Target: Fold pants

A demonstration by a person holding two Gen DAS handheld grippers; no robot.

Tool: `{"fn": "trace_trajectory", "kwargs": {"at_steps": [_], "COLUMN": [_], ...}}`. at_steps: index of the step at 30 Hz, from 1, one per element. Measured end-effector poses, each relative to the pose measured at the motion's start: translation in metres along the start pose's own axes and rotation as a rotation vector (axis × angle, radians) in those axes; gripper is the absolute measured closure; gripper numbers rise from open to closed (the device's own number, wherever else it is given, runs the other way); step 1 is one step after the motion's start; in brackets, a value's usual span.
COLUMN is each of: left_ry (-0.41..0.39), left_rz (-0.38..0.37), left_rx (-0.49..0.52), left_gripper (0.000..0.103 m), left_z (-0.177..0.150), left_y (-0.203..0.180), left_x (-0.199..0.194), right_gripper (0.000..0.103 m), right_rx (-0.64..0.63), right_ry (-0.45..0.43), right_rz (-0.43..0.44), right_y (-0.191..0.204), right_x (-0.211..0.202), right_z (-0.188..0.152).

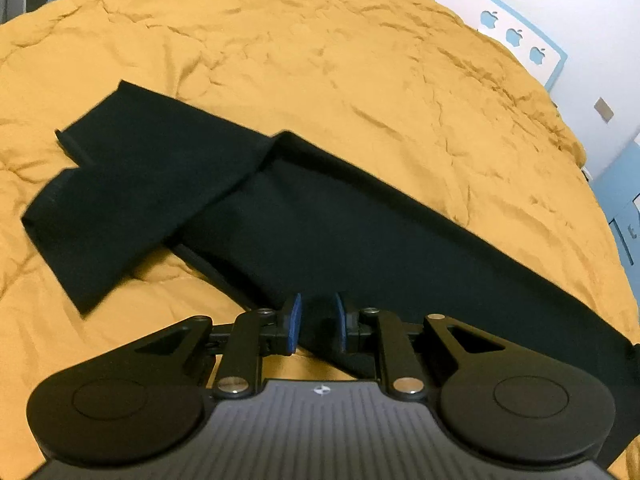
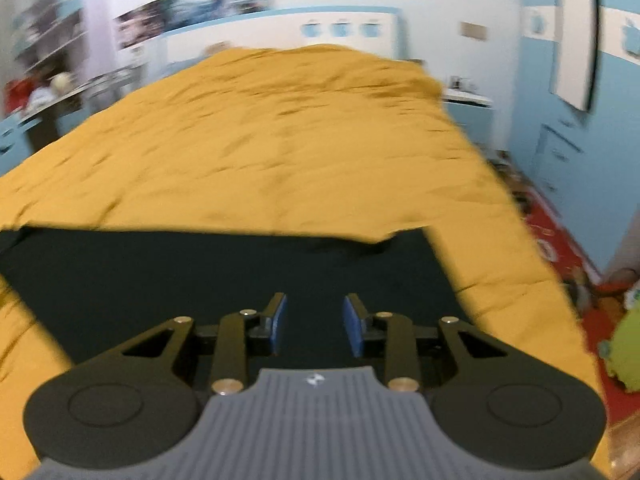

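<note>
Black pants (image 1: pixel 280 216) lie on a mustard-yellow bedspread (image 1: pixel 320 60), stretched from the far left to the near right, with the leg ends doubled over at the left (image 1: pixel 100 208). My left gripper (image 1: pixel 318 322) has its blue pads closed on a fold of the black fabric at the near edge. In the right wrist view the pants (image 2: pixel 200 272) form a wide dark band across the bedspread (image 2: pixel 280 140). My right gripper (image 2: pixel 314 322) is open just above the fabric, holding nothing. That view is blurred.
A white and blue headboard with apple cut-outs (image 1: pixel 520 36) stands behind the bed. On the right are blue drawers (image 2: pixel 560 160), a red rug (image 2: pixel 580 272) and a green toy (image 2: pixel 624 352). Shelves (image 2: pixel 48 40) stand at the far left.
</note>
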State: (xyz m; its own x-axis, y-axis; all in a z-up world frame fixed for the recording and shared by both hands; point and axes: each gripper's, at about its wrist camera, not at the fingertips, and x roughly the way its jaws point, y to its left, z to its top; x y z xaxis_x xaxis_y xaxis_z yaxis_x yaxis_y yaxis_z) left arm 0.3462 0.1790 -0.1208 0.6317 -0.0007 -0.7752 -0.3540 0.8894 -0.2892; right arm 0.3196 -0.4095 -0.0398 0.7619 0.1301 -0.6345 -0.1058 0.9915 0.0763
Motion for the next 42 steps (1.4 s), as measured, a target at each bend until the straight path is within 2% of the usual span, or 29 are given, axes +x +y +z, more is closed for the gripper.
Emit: {"fn": "trace_trajectory", "kwargs": {"at_steps": [4, 9, 11, 12, 18, 20, 22, 24, 25, 26, 29, 32, 35, 38, 40, 41, 42], "left_ry": [0.022, 0.034, 0.039, 0.04, 0.044, 0.034, 0.016, -0.01, -0.022, -0.034, -0.056, -0.076, -0.087, -0.077, -0.06, -0.047, -0.045], "left_rz": [0.041, 0.082, 0.075, 0.074, 0.078, 0.073, 0.067, 0.096, 0.113, 0.131, 0.186, 0.276, 0.351, 0.362, 0.335, 0.319, 0.309], "left_rx": [-0.004, -0.018, -0.042, -0.044, -0.021, 0.015, 0.091, 0.189, 0.239, 0.292, 0.44, 0.563, 0.651, 0.698, 0.719, 0.73, 0.742], "left_gripper": [0.089, 0.097, 0.097, 0.097, 0.097, 0.096, 0.086, 0.073, 0.072, 0.068, 0.052, 0.051, 0.049, 0.047, 0.048, 0.055, 0.07], "left_z": [-0.007, -0.012, -0.013, -0.013, -0.012, -0.01, -0.009, -0.009, -0.01, -0.011, -0.014, -0.016, -0.017, -0.016, -0.019, -0.021, -0.024], "left_y": [0.0, 0.004, 0.009, 0.01, 0.008, 0.005, 0.001, -0.001, -0.001, 0.001, 0.006, 0.015, 0.03, 0.044, 0.047, 0.047, 0.047], "left_x": [0.012, 0.021, 0.024, 0.025, 0.025, 0.017, 0.003, -0.014, -0.022, -0.03, -0.05, -0.055, -0.047, -0.033, -0.026, -0.023, -0.021], "right_gripper": [0.084, 0.093, 0.095, 0.103, 0.103, 0.103, 0.103, 0.098, 0.098, 0.096, 0.079, 0.078, 0.078, 0.078, 0.078, 0.078, 0.078], "right_rx": [0.07, 0.148, 0.133, 0.126, 0.169, 0.176, 0.18, 0.169, 0.165, 0.165, 0.15, 0.118, 0.085, 0.116, 0.128, 0.133, 0.132], "right_ry": [-0.006, 0.028, 0.057, 0.072, 0.091, 0.088, 0.065, 0.025, 0.01, -0.006, -0.017, -0.01, 0.005, 0.03, 0.051, 0.066, 0.071], "right_rz": [0.016, 0.052, 0.005, -0.028, -0.108, -0.122, -0.116, -0.123, -0.113, -0.08, 0.016, 0.071, 0.067, 0.074, 0.071, 0.067, 0.062], "right_y": [-0.044, -0.07, -0.076, -0.078, -0.101, -0.1, -0.098, -0.09, -0.084, -0.075, -0.045, -0.01, 0.02, 0.04, 0.048, 0.053, 0.057], "right_x": [0.041, 0.105, 0.134, 0.145, 0.171, 0.165, 0.151, 0.129, 0.116, 0.1, 0.065, 0.042, 0.033, 0.031, 0.033, 0.034, 0.032], "right_z": [0.024, 0.031, 0.03, 0.028, 0.011, 0.01, 0.011, 0.013, 0.012, 0.01, -0.002, -0.02, -0.04, -0.057, -0.065, -0.068, -0.073]}}
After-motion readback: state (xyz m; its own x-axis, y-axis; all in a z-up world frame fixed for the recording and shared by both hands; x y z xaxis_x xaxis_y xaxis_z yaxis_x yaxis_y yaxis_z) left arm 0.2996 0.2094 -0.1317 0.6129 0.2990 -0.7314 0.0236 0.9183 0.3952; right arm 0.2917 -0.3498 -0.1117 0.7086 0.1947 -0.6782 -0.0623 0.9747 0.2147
